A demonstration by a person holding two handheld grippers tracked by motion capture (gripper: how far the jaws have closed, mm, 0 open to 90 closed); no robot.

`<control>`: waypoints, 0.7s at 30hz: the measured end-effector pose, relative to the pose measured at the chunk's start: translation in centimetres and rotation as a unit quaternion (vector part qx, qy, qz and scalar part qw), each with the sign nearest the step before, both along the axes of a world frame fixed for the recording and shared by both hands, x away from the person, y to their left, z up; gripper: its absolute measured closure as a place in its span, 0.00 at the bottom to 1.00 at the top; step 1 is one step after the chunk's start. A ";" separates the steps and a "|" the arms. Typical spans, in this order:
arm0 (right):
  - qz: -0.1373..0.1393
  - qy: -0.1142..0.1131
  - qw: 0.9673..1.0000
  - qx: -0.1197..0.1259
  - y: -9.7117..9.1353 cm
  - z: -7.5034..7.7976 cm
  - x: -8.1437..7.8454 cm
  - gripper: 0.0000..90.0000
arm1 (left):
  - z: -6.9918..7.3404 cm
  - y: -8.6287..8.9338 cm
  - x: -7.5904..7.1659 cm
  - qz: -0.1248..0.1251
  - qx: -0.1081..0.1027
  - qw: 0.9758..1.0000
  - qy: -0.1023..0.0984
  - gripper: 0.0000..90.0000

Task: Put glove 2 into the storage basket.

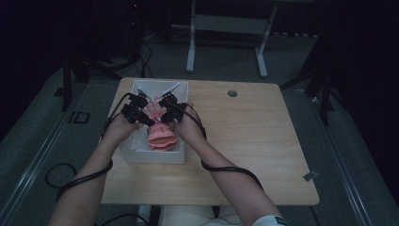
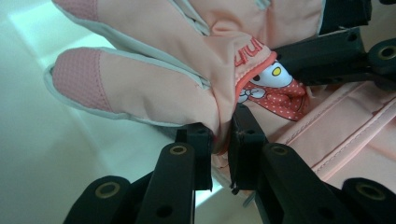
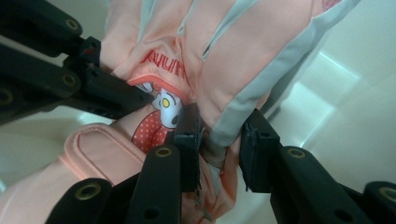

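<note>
A pink padded glove [image 1: 161,134] is held over a white box [image 1: 155,155] at the left centre of the high view, on a wooden worktop [image 1: 249,141]. The left gripper [image 2: 223,147] is seen with its jaws nearly shut, a fold of glove fabric pinched between them near the base of the glove's fingers. The right gripper [image 3: 219,140] is set wider — its jaws stand partly open around a thicker bunch of pink and grey material, which appears gripped. In the high view the left gripper [image 1: 136,110] and right gripper [image 1: 168,106] are seen close together above the box.

The glove is judged light, soft and floppy — puffy fabric that yields and may slide under pressure. Seams or the cuff band are judged the firmest places to be taken.
</note>
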State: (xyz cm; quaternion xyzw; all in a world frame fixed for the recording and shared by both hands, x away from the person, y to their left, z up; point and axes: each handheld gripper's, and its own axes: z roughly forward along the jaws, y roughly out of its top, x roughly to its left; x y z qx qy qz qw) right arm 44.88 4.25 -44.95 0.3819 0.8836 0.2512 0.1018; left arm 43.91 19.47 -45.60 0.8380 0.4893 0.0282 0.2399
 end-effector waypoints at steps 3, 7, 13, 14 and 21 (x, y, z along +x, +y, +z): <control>-0.010 0.004 1.000 -0.012 0.3 -0.2 0.2 0.79 | -0.2 -0.1 0.3 0.000 0.002 1.000 0.014 0.90; -0.014 0.009 0.999 -0.034 0.8 -0.4 0.3 0.76 | -0.5 -0.8 0.5 -0.005 0.035 0.999 0.021 0.89; -0.015 0.010 0.999 -0.036 0.7 -0.3 0.2 0.68 | -0.9 -1.1 0.7 0.009 0.047 0.998 0.032 0.85; -0.015 0.010 0.999 -0.029 0.6 -0.2 0.3 0.65 | -1.0 -1.2 0.7 0.012 0.053 0.998 0.035 0.84; -0.001 -0.005 1.000 -0.007 -0.2 0.6 0.1 0.57 | -1.4 -1.9 1.0 0.019 0.055 0.998 0.029 0.79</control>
